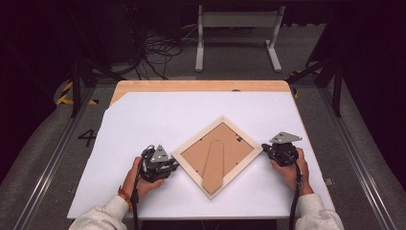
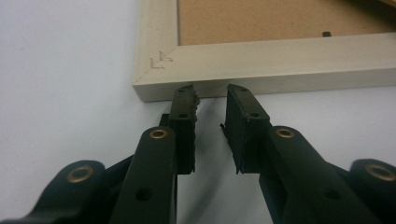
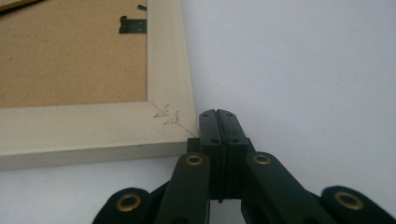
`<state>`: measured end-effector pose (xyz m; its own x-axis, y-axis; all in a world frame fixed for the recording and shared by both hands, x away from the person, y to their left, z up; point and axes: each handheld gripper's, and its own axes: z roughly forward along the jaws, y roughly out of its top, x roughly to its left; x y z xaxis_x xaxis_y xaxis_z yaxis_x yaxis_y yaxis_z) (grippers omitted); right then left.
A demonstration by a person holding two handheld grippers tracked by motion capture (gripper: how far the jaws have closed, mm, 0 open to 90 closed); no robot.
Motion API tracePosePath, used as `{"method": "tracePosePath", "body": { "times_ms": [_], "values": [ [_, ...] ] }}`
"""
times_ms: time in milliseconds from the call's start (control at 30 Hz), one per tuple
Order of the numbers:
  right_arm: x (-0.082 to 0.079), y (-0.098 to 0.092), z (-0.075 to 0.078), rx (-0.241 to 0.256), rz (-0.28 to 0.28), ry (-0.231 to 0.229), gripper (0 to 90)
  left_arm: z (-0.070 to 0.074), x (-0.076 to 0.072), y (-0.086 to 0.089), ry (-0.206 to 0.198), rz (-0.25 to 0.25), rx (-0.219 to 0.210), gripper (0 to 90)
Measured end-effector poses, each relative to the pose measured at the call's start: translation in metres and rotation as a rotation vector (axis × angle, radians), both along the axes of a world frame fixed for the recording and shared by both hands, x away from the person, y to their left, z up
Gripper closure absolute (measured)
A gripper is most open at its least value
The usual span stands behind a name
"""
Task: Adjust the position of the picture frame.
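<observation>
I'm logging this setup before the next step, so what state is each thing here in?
picture frame: lying face down, back up, turned like a diamond.
stand flap: folded flat against the backing.
left gripper: open, tips at the frame's edge near a corner.
right gripper: shut, empty, beside the frame's corner.

My left claw sits low in my left hand, jaws parted a little, pointing right. My right claw, gripped by my right hand, points left with jaws pressed together.
</observation>
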<state>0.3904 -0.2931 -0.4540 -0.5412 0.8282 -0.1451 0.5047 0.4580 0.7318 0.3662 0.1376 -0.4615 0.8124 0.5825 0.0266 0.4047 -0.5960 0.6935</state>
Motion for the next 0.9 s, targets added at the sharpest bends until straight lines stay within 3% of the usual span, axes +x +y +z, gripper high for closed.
{"method": "tracePosePath", "body": {
  "times_ms": [200, 467, 900],
  "values": [
    [-0.013, 0.003, 0.001, -0.017, 0.044, 0.012, 90.0, 0.000, 0.002, 0.001, 0.005, 0.003, -0.005, 68.3],
    [-0.022, 0.003, 0.002, -0.004, 0.057, 0.027, 90.0, 0.000, 0.011, 0.005, 0.024, 0.013, -0.019, 66.9],
    [-0.035, 0.005, 0.003, -0.012, 0.080, 0.038, 90.0, 0.000, 0.018, 0.006, 0.018, 0.015, -0.021, 67.2]
  ]
}}
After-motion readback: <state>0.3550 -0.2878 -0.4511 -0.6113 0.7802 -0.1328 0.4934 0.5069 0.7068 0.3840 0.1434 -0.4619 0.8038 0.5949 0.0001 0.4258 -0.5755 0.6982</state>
